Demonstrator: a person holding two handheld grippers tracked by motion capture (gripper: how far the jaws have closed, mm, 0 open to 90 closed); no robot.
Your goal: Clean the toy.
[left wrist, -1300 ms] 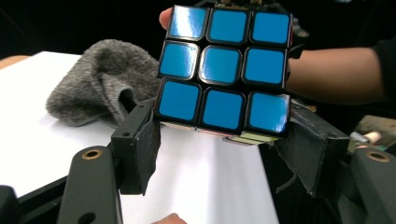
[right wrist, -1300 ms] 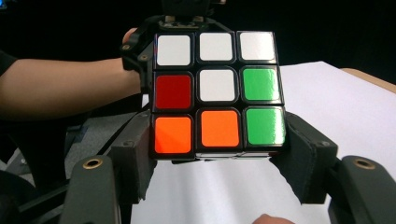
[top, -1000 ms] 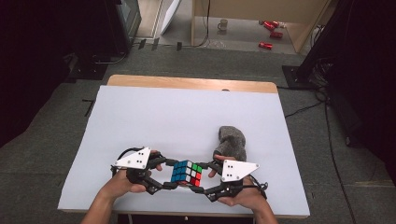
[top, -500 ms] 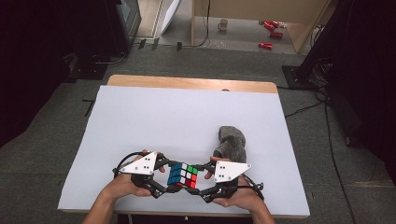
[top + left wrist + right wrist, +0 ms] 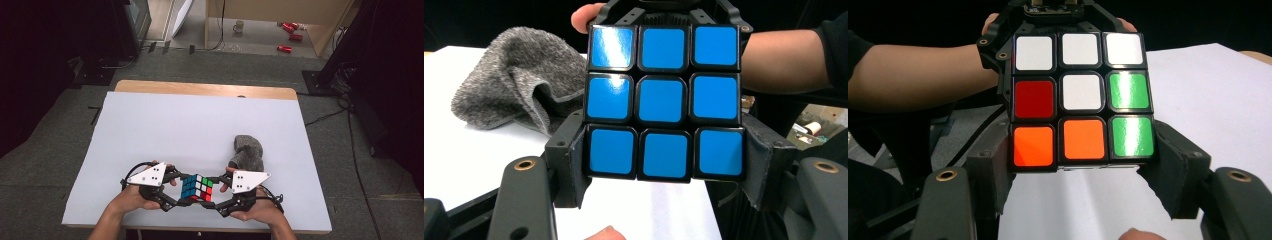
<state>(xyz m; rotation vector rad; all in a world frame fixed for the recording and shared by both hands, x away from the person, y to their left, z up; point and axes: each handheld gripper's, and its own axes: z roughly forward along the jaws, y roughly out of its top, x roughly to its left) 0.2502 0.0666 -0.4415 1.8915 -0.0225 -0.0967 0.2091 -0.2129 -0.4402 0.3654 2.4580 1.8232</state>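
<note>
A puzzle cube [image 5: 196, 187] is held just above the bench [image 5: 200, 125], close to its near edge and a little left of the middle of that edge. Being a cube, it has no long axis. In the high view it sits slightly turned against the bench's near edge, with a mixed face of white, green, red and blue tiles showing on top.

The left hand-held gripper [image 5: 176, 186] comes in from the left, and its jaws are clamped on the cube: in the left gripper view [image 5: 664, 155] the pads press on the two sides of the bottom row of an all-blue face that is turned squarely toward that camera. These jaws have just been closing, with the cube between them.

The right hand-held gripper [image 5: 220, 190] comes in from the right. In the right gripper view [image 5: 1080, 150] its pads sit against the sides of the bottom row of the opposite face, which has white tiles along the top, red, white and green in the middle, and orange, orange and green below.

A crumpled grey cloth [image 5: 247, 152] lies on the bench just beyond the right hand-held gripper, toward the right edge.
</note>
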